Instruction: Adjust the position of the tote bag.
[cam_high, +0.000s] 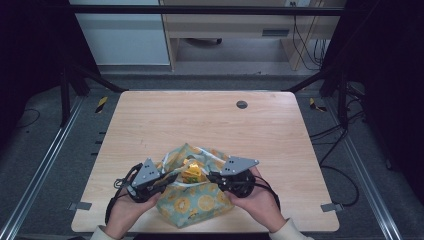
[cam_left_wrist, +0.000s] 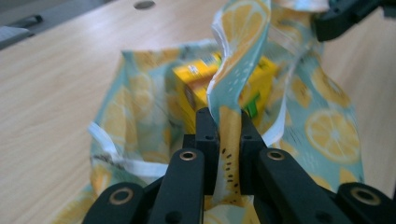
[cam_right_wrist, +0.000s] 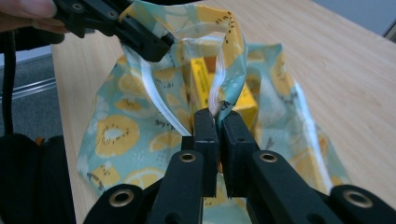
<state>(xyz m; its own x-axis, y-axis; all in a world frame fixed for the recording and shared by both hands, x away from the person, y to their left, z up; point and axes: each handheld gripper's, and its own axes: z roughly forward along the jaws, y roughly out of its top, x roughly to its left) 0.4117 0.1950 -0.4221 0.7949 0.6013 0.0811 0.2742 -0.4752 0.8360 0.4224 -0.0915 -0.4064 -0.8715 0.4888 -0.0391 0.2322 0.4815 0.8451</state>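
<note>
Hands come in from the near edge of the table (cam_high: 150, 120), each wrapped round a tool and angled inward, so the two tools face each other across a bag (cam_high: 200, 200). The left tool (cam_high: 172, 178) points right and slightly away from the person; the right tool (cam_high: 212, 176) points left. Both sit low over the bag's top.

In the left tool's view, the left tool (cam_left_wrist: 229, 126) has its jaws clamped on a strip of the bag's rim (cam_left_wrist: 229, 140), which stands up between them. In the right tool's view, the right tool (cam_right_wrist: 218, 122) is likewise clamped on a fold of rim (cam_right_wrist: 219, 105), pinched thin between the black jaws.

The bag lies near the middle of the near edge, its mouth turned up and away from the person, its long axis running roughly across the table. It is soft, thin and crinkled, pale teal with printed lemon slices and a white strip along the rim. A yellow box (cam_high: 191, 172), hard-edged and rectangular, stands inside the mouth between the two tools.

The table is pale wood grain with rounded corners.
</note>
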